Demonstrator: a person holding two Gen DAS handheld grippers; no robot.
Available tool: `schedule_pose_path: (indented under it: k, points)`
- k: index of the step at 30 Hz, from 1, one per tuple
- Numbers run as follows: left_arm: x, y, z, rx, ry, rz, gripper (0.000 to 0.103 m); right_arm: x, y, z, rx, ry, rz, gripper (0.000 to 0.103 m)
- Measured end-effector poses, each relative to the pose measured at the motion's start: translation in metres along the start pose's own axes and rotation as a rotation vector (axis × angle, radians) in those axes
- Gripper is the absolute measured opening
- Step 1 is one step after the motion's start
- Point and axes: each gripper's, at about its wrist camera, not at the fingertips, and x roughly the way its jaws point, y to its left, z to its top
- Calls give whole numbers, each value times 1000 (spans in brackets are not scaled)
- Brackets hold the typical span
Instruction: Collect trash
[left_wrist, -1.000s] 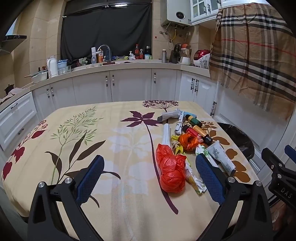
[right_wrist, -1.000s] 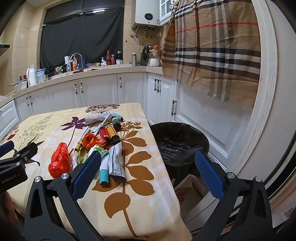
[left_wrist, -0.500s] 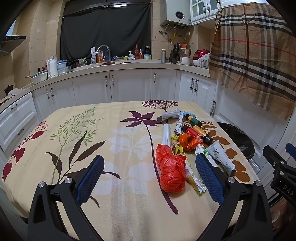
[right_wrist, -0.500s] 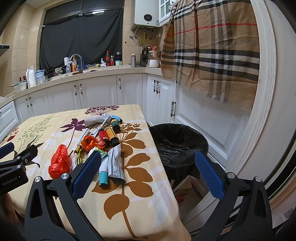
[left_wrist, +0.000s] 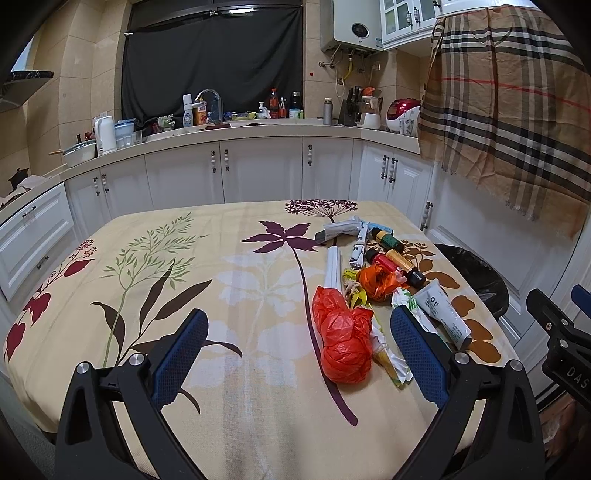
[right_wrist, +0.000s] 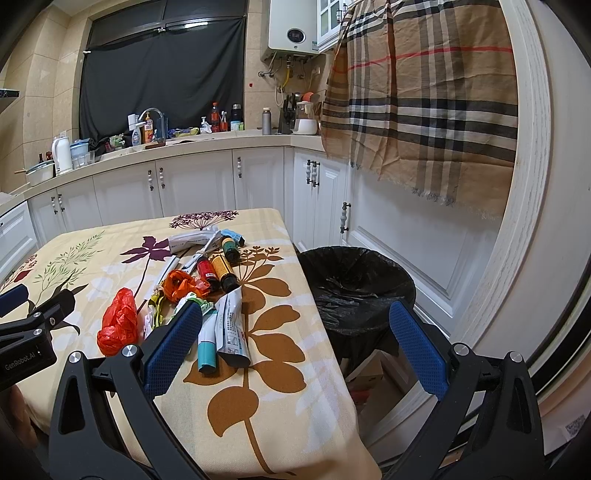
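Trash lies in a row along the table's right side: a crumpled red plastic bag (left_wrist: 343, 347) (right_wrist: 118, 325), an orange bag (left_wrist: 376, 278) (right_wrist: 183, 284), small bottles (left_wrist: 397, 260) (right_wrist: 218, 267), squeezed tubes (left_wrist: 443, 314) (right_wrist: 231, 328) and paper wrappers. A bin lined with a black bag (right_wrist: 354, 284) (left_wrist: 476, 275) stands on the floor off the table's right edge. My left gripper (left_wrist: 295, 347) hovers open over the table's near side, the red bag between its fingers' lines. Open too, my right gripper (right_wrist: 293, 338) hangs over the table's right edge, between the tubes and the bin.
The table wears a cream floral cloth (left_wrist: 166, 280). White cabinets and a cluttered counter (left_wrist: 240, 127) run along the back. A plaid cloth (right_wrist: 417, 103) hangs on the right wall. A cardboard box (right_wrist: 365, 373) sits under the bin.
The right gripper has drifted slightly back and right; the left view is almost unchanged. Both grippers stay open and the trash has not moved.
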Motion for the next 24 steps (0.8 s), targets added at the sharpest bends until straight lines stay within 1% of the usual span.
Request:
schedule_pose_path:
  k: [24]
  points:
    - [1,3,-1,-4,8,0,96,0,0,-1,0,-3,-1,99]
